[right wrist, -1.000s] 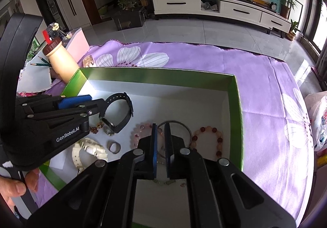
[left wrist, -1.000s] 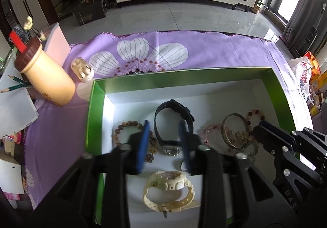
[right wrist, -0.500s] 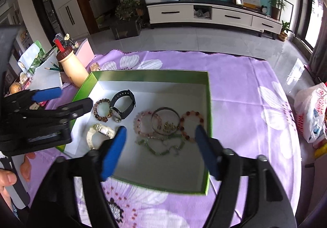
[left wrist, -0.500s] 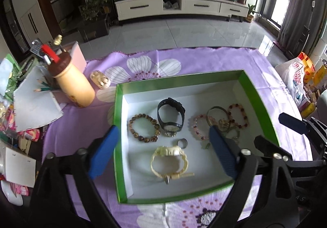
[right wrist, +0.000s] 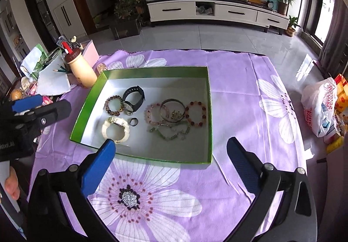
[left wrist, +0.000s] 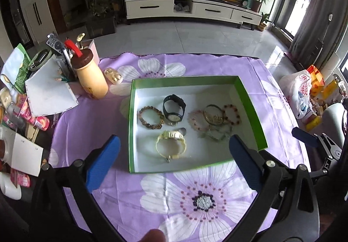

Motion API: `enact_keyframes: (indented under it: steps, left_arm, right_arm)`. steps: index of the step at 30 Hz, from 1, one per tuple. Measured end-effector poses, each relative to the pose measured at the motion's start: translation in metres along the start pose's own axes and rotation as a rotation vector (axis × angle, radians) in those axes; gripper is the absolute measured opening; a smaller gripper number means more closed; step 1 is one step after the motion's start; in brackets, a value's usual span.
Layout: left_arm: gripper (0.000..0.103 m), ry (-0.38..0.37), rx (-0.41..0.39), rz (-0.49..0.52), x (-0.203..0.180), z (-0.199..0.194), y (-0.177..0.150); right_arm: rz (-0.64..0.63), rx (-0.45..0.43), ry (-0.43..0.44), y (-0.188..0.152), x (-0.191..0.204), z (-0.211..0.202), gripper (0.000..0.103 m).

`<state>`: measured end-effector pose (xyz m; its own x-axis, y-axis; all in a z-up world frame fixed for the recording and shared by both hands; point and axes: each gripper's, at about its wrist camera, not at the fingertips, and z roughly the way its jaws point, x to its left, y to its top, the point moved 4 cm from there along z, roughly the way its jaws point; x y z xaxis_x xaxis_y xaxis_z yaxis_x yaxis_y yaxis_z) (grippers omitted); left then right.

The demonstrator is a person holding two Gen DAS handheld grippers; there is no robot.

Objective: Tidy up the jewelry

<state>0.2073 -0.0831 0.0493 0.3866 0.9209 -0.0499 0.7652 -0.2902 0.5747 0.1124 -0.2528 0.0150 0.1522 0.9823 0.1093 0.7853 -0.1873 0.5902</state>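
Left wrist view: left gripper (left wrist: 174, 157), jaws spread wide, holding nothing, above a purple flowered tablecloth (left wrist: 195, 198). Green box (left wrist: 250, 100), white inside, holds black watch (left wrist: 174, 109), cream watch (left wrist: 170, 142), brown bead bracelet (left wrist: 151, 117). Tan bottle (left wrist: 91, 77) left of box; tiled floor (left wrist: 195, 40) and TV cabinet (left wrist: 191, 8) beyond.

Right wrist view: right gripper (right wrist: 170, 154), jaws wide apart, empty, near box front edge. Red bead bracelet (right wrist: 195, 113) and ring (right wrist: 133, 121) inside box. Plastic bag (right wrist: 320, 107) at right.
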Motion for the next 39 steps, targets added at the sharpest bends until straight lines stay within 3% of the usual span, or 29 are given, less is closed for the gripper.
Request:
enact_keyframes:
  steps: [14, 39]
  left_arm:
    - [0.101, 0.115, 0.035, 0.029, 0.008, -0.006, -0.002]
    - [0.101, 0.086, 0.060, 0.002, 0.005, 0.019, -0.001]
  right_arm:
    - [0.008, -0.011, -0.043, 0.005, -0.002, -0.009, 0.102]
    - [0.026, -0.011, -0.065, 0.011, -0.007, -0.001, 0.102]
